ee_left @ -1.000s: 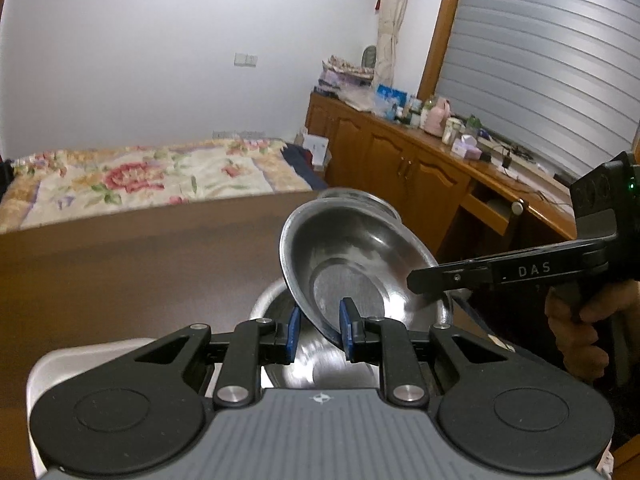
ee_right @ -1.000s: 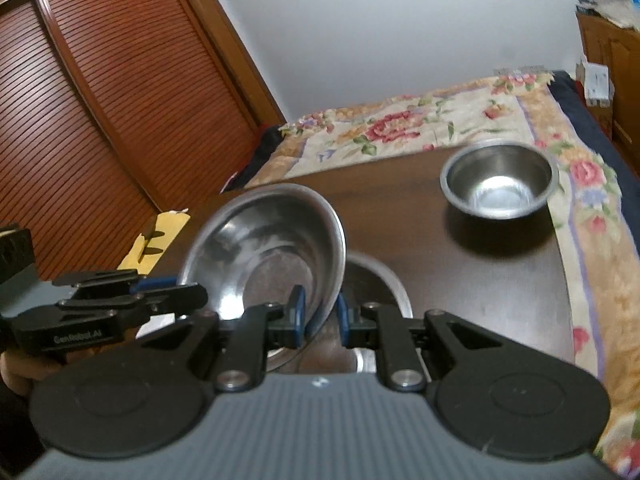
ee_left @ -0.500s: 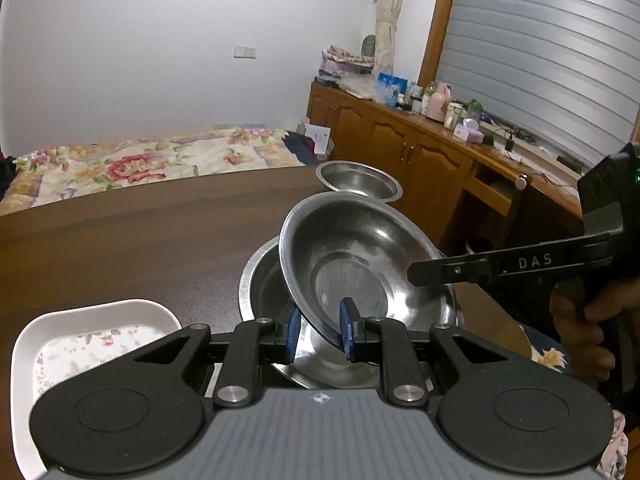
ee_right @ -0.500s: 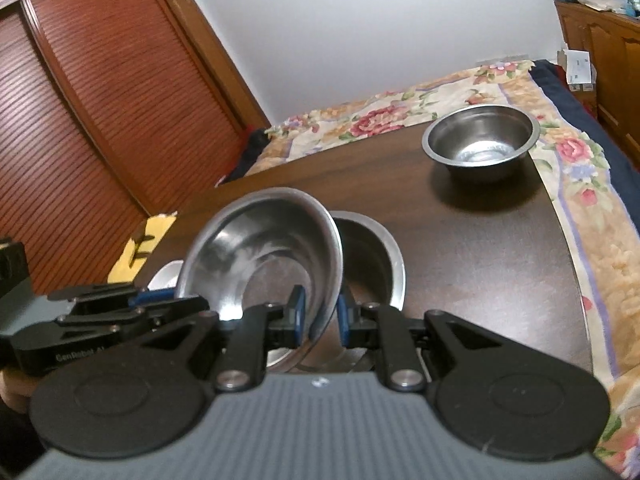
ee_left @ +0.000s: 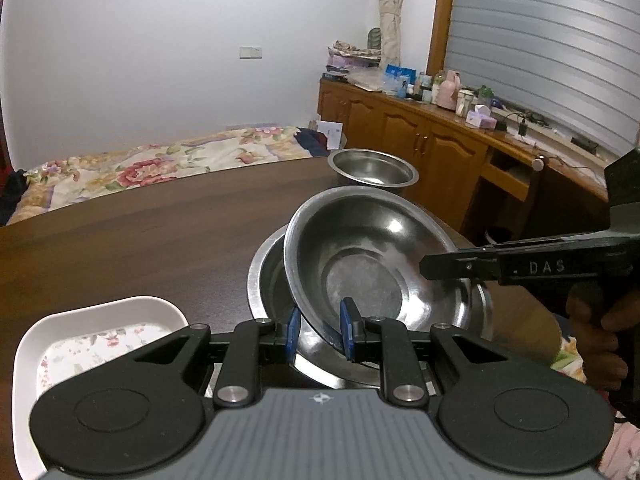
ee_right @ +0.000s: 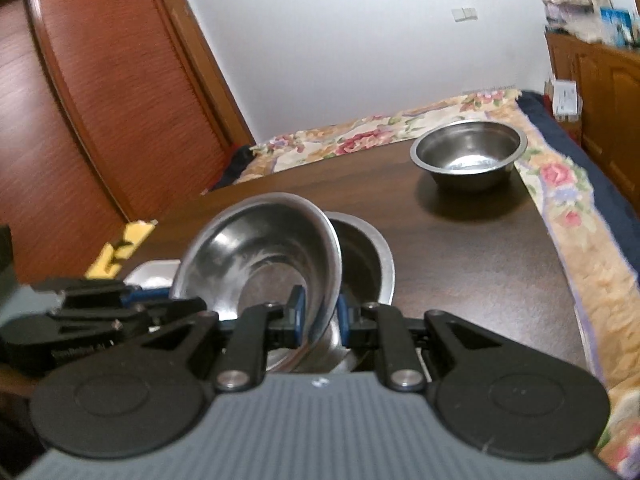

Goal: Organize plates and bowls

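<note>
Both grippers clamp one steel bowl [ee_left: 372, 256] by its rim: the left gripper [ee_left: 319, 334] from the near side, the right gripper [ee_right: 319, 316] from the opposite side. The bowl is tilted over a second steel bowl [ee_left: 266, 276] near the tabletop's [ee_left: 132, 240] right edge, perhaps touching it. A deeper bowl [ee_right: 470, 158] sits at the far right corner, a white dish [ee_left: 96, 332] at the near left.

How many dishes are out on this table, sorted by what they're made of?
Steel dishes: 3, namely the tilted bowl gripped by the left gripper and the right gripper, the wide bowl beneath it, and the deep bowl standing apart near the table's far corner.
White dishes: 1, the flowered dish.
Total: 4.
</note>
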